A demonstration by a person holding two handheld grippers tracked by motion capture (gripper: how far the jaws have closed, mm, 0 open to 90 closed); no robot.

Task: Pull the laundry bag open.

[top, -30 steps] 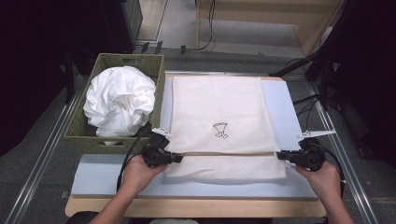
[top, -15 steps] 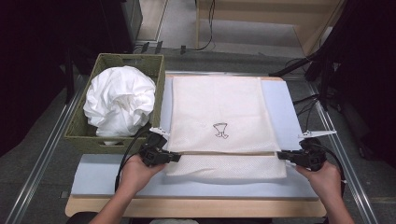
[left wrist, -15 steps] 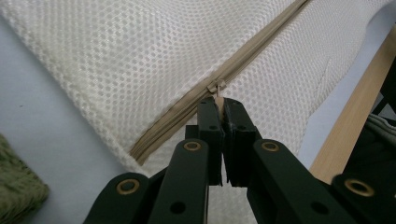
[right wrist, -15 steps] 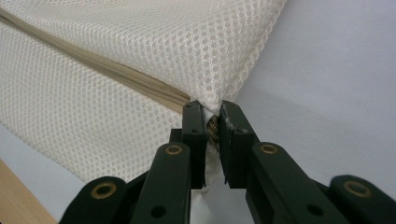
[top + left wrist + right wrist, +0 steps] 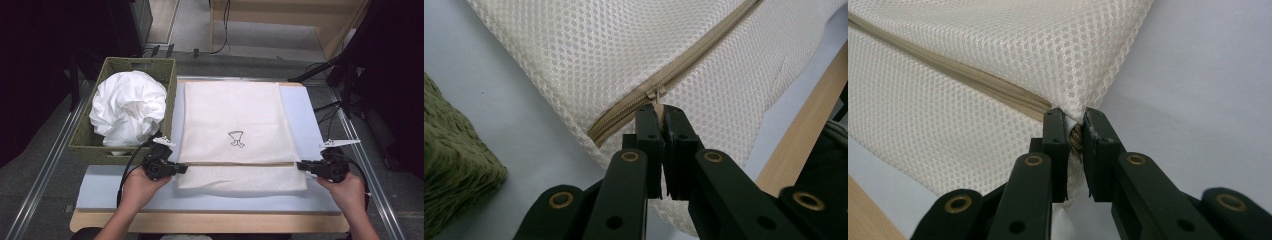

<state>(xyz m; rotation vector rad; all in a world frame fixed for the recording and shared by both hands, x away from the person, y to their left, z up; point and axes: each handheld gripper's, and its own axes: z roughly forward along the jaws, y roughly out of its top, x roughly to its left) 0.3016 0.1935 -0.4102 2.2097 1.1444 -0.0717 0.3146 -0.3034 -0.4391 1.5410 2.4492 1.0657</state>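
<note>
A green woven basket (image 5: 90, 142) stood at the left of the table, holding a bundle of crumpled white cloth (image 5: 128, 107) that rose above its rim. A pale blue mat (image 5: 300, 107) covered the wooden tabletop (image 5: 210, 222), whose bare edge showed along the near side. Black cables (image 5: 327, 112) trailed over the grey floor (image 5: 260, 35) to the right and far beyond the table.
</note>
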